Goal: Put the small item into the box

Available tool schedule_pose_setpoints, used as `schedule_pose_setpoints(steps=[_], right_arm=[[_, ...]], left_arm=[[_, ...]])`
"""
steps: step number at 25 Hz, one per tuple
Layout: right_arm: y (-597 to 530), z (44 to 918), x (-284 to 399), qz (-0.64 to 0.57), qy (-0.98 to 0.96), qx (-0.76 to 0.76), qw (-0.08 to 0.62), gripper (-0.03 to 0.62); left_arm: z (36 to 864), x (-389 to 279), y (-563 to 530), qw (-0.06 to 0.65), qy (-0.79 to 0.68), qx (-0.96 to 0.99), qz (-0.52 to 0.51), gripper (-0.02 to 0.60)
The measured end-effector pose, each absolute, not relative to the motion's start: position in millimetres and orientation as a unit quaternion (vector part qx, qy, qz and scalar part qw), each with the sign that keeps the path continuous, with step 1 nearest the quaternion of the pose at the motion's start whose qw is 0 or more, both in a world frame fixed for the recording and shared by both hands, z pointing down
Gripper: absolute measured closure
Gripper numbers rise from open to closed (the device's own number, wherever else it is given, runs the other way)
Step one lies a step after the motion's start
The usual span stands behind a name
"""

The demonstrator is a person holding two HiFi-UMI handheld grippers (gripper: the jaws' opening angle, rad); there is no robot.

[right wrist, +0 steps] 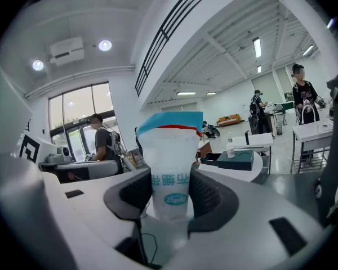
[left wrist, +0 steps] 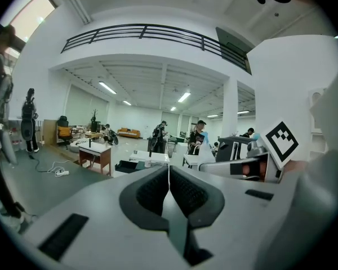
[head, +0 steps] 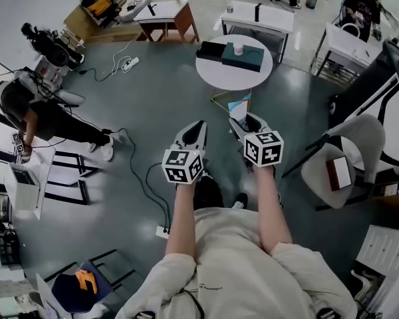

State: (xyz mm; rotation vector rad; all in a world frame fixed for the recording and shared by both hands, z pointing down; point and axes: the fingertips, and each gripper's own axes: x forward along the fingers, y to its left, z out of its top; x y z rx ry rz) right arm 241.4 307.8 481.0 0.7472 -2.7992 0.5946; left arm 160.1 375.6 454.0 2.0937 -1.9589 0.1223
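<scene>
Grey hall floor [head: 153,105] lies between the grippers and the round table [head: 229,75] bearing the dark box [head: 245,58]. The right gripper [right wrist: 169,193] pinches a blue-topped packet [right wrist: 170,151]; the left gripper [left wrist: 169,179] has its jaws pressed together. A chair [head: 359,138] stands rightward.

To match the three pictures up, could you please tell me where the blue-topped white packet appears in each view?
Head view: the packet is upper centre, at the tip of the right gripper, just below the round white table.
Left gripper view: it is small, right of centre; the table is to its left.
Right gripper view: it is at dead centre, clamped between the jaws; the table is to its right.
Shared landmark: the round white table.
</scene>
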Motion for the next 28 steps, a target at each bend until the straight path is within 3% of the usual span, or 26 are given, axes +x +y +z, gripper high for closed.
schedule_pose_setpoints(steps=[10,18,28], right_arm=[[285,494,232,0.224,-0.939,0.25,0.077,0.378],[218,489,279,0.232,-0.925,0.292,0.081,0.378],[140,475,256,0.229,-0.928,0.28,0.092,0.378]], left_arm=[[479,113,361,0.169,-0.693,0.7,0.031,0.558],[469,141,285,0.166,-0.667,0.726,0.008,0.558],[452,125,191,0.17,-0.666,0.727,0.005,0.558]])
